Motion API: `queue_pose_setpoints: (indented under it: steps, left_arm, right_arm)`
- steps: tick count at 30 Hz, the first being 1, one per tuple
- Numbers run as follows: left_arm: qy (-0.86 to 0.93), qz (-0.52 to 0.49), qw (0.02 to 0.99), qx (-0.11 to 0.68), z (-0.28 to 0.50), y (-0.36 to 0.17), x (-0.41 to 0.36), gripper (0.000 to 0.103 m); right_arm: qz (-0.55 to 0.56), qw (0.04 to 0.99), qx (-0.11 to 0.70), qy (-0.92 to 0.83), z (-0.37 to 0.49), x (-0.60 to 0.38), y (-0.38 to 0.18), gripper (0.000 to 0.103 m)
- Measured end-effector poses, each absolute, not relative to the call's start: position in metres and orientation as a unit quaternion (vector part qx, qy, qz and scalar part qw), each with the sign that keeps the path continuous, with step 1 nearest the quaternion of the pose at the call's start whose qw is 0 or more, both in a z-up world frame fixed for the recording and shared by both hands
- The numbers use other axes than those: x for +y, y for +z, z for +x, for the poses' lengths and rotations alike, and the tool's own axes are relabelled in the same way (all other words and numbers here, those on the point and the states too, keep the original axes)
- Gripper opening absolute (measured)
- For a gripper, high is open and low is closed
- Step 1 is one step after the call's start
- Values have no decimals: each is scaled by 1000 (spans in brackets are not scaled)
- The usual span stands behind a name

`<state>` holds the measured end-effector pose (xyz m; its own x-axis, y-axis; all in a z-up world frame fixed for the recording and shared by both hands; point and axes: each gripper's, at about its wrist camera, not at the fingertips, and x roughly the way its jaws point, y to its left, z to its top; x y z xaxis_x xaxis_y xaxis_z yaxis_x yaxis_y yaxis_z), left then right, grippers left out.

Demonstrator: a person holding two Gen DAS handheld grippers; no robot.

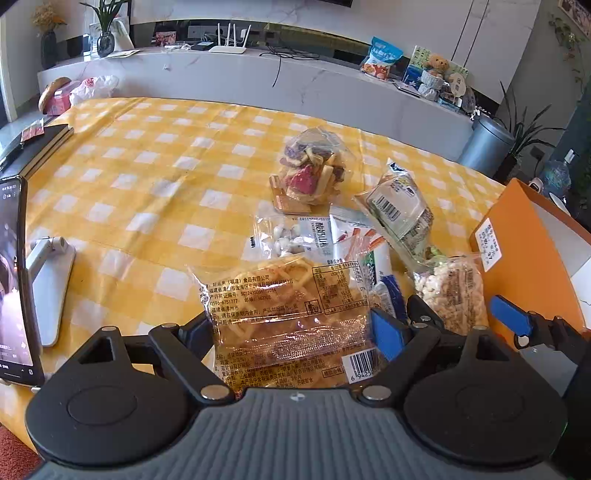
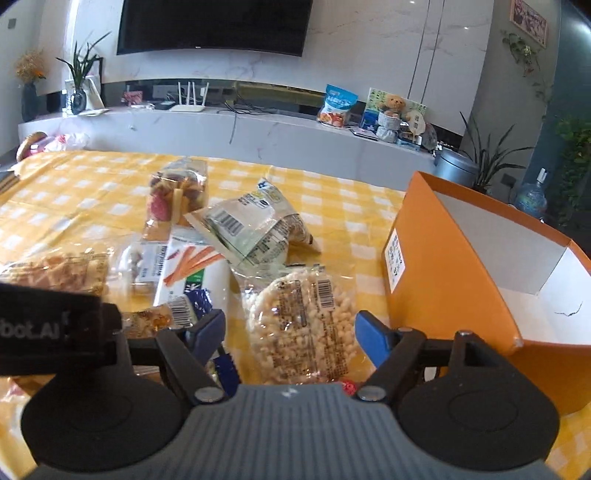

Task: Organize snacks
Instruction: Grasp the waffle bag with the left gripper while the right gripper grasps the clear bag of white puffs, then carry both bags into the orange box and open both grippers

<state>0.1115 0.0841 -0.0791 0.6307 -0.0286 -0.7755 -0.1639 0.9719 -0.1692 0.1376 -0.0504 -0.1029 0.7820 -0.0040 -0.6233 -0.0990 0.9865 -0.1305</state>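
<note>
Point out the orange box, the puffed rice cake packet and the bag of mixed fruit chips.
orange box [image 2: 443,280], right wrist view, front wall.
puffed rice cake packet [image 2: 303,325], right wrist view, middle.
bag of mixed fruit chips [image 1: 314,170], left wrist view, middle.

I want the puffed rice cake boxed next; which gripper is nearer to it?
Right. The right gripper stands open around the puffed rice cake; the left gripper is off to its left, holding the noodle snack bag.

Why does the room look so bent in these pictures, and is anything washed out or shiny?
Left wrist view: the wide lens bows the white counter into an arc; light glints off the clear cracker bag. Right wrist view: the television curves, and the orange box has a bright, washed-out white inside.
</note>
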Motion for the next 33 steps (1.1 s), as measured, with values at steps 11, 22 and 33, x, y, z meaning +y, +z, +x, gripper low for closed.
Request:
queue_pose_setpoints:
  steps: [11,22,33]
  left_arm:
    - [45,-119,894,430,117,-85,90,99]
    - [43,-101,906,409,106,-64,78,99]
    - [33,-78,922,378,87,-29,61,99]
  right_arm:
    - [-90,937,336,24,157,-45,-126,85]
    - [-112,942,316,24,139,-53,-107,42]
    - [-55,957,275,71,106,-86,-56,21]
